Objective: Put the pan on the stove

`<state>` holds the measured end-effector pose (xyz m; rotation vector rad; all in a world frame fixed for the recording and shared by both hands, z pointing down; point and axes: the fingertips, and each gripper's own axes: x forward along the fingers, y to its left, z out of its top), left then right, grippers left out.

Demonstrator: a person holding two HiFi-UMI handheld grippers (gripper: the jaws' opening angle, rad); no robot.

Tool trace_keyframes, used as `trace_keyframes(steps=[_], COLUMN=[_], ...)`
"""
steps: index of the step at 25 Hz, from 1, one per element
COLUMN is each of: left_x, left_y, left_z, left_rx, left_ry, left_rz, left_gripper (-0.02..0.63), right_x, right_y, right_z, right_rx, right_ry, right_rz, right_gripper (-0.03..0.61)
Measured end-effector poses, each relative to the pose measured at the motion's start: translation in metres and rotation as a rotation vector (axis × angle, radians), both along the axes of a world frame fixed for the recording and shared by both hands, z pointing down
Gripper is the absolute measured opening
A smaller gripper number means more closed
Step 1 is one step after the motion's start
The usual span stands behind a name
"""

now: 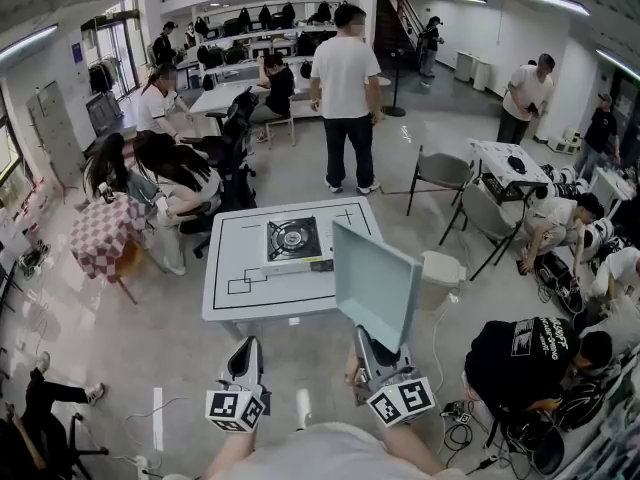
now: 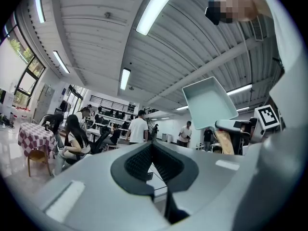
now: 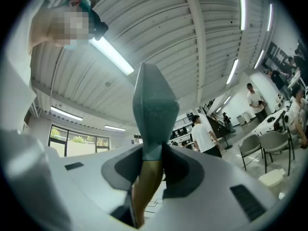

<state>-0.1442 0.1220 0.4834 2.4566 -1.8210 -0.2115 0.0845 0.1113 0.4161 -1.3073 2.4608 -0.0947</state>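
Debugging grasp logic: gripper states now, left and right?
Left gripper: closed, empty.
Right gripper: closed on the pan handle.

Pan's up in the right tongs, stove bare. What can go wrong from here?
1. The right tongs pinch only the wooden handle; the pan stands tipped up on edge, so it may swivel or slip.
2. If not levelled first, its rim may strike the stove and shove it across the table.
3. In the head view the pan hides the table's near right corner, so judging the approach is harder.
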Motion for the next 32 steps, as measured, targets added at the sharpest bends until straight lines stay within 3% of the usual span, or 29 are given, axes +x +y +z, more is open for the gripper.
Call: trace_keyframes(steps=[32], left_x=[0.043], left_y=[-0.008], left_z=[0.004], left_rx=[-0.010], left_ry=[-0.029], left_rz=[-0.087], left_gripper=[0.009], right_x=[0.037], right_y=[-0.033], right_z=[0.002], right_rx=[0.004], right_ry=[-0.025], right_rz=[-0.119], right_gripper=[0.115])
